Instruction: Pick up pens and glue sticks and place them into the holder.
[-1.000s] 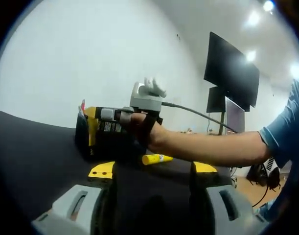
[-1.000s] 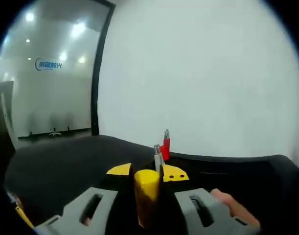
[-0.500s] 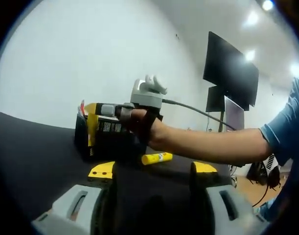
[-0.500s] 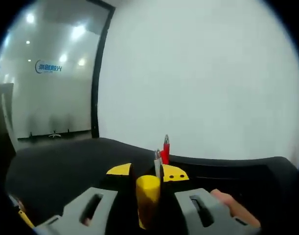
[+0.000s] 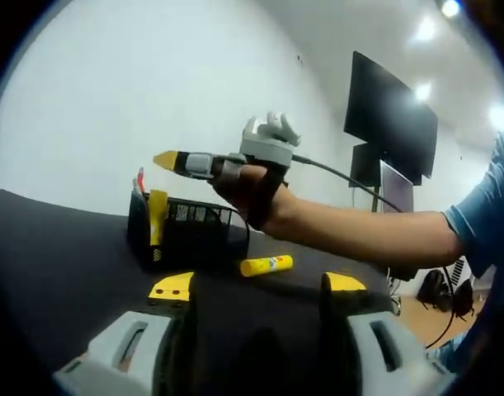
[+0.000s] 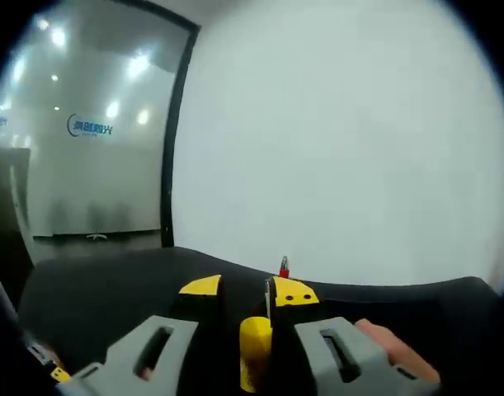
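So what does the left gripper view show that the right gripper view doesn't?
Left gripper view: the black mesh holder, a loose glue stick lying on the table, a wall monitor, and the open left claw.
Right gripper view: a glass wall with a blue logo.
Both: the right claw, the upright glue stick in the holder, a red pen tip, the black table and the white wall.
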Motion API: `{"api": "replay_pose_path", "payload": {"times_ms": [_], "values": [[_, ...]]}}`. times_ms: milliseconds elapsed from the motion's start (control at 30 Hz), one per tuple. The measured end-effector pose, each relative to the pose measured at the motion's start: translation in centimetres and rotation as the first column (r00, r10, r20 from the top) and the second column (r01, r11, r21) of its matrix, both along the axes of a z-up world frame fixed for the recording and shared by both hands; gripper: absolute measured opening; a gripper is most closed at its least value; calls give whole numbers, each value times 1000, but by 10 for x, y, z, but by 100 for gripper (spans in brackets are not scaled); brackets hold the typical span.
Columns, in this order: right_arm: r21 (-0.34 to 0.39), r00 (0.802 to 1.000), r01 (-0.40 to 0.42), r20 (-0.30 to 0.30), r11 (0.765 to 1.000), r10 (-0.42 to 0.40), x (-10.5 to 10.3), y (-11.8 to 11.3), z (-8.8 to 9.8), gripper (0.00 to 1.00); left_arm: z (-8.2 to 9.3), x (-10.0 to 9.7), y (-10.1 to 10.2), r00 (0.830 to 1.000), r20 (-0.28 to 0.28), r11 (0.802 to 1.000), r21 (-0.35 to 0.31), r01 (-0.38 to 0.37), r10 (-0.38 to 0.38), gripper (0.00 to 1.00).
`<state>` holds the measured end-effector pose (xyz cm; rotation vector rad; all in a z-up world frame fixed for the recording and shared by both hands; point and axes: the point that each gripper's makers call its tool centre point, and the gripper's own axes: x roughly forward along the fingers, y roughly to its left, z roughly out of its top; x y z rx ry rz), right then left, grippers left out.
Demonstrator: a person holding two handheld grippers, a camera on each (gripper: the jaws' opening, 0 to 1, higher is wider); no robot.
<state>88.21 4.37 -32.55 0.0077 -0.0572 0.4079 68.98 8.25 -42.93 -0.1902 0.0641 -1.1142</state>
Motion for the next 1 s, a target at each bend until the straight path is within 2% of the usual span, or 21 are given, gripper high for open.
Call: {"api": "replay_pose_path", "payload": {"times_ms": [300,533,800,1000], "values": [[16,999,-1,40,1000,1,-26,-19,25,20,-2,0,0,1000,0,1000,15,-2,2,56],[25,998,16,61,1000,-18,-53,-48,35,20,1,6,2,1000,-9,1000,-6,-16,16,56],[-48,995,58,89,997,-53,-86,-78,32,23,-2,3,-2,1000,-4,1000,23,-13,13,56],[-72,993,77,93,994,-70,-108,-94,23,25,-3,2,-3,1000,-7,999,32,-16,16,56]]}}
